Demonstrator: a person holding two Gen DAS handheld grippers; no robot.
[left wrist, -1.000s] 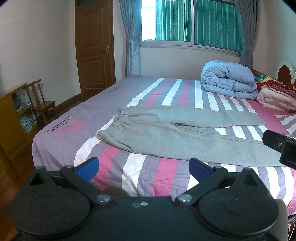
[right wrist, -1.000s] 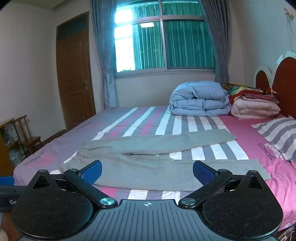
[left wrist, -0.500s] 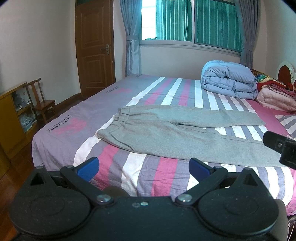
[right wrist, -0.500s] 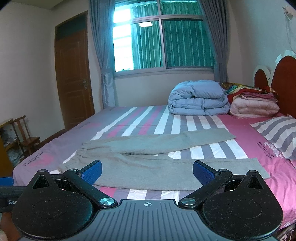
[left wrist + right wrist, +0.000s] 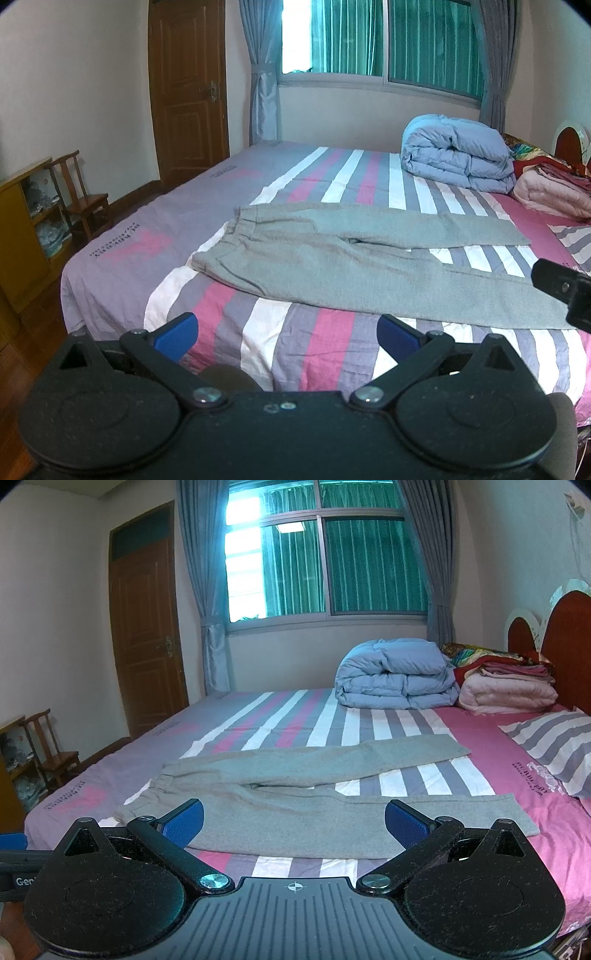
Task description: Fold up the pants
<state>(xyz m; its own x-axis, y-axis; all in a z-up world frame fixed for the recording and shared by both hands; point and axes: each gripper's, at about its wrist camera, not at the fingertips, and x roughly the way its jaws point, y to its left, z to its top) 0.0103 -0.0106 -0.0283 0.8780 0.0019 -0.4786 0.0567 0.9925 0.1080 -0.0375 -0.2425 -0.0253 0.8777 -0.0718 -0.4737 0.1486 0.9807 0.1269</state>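
Pants point(image 5: 354, 258) unmoved, blue duvet point(image 5: 458, 155) beyond, fingers point(image 5: 184, 821) apart.

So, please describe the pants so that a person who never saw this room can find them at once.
Look at the big bed with the striped pink, white and grey sheet. Near its front edge, grey pants lie flat, legs spread apart toward the headboard side. Unlike the folded blue duvet behind, they are thin and unfolded.
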